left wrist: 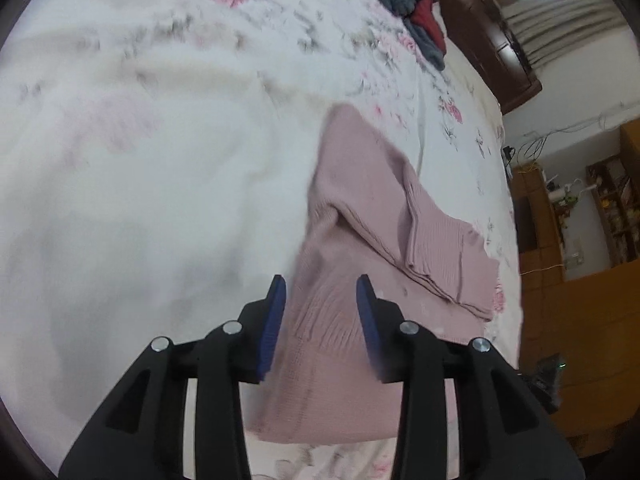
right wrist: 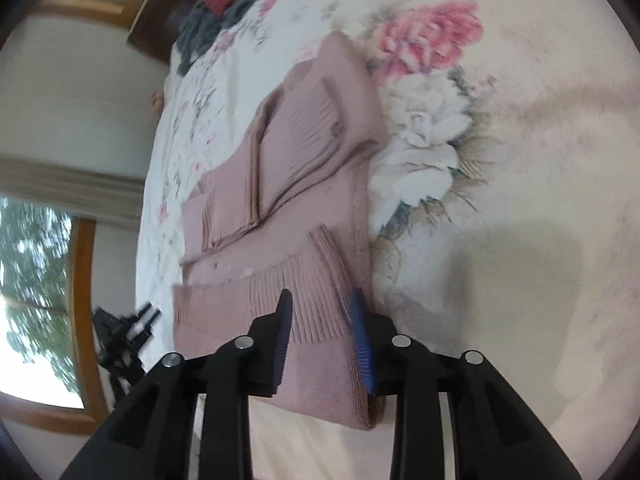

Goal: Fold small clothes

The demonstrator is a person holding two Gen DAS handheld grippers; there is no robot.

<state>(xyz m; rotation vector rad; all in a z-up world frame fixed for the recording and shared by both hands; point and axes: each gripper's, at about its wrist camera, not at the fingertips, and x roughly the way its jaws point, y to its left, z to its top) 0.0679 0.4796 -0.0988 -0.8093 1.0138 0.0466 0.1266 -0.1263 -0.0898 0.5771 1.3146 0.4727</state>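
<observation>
A pink knit top point(left wrist: 360, 216) lies flat on the bed point(left wrist: 140, 160), partly folded, with its sleeves laid over its middle so it makes a neat block. The left tongs point(left wrist: 321, 300) are wide open over its near edge and hold nothing. The right tongs point(right wrist: 320, 312) are open too, one finger on each side of the ribbed hem, maybe ready to pinch it for the next fold. The blur makes touching hard to tell. A dark pile of clothes point(left wrist: 404, 4) waits far off.

Soft daylight from windows point(right wrist: 36, 264); motion blur throughout; fisheye-warped, dark-vignetted edges.
</observation>
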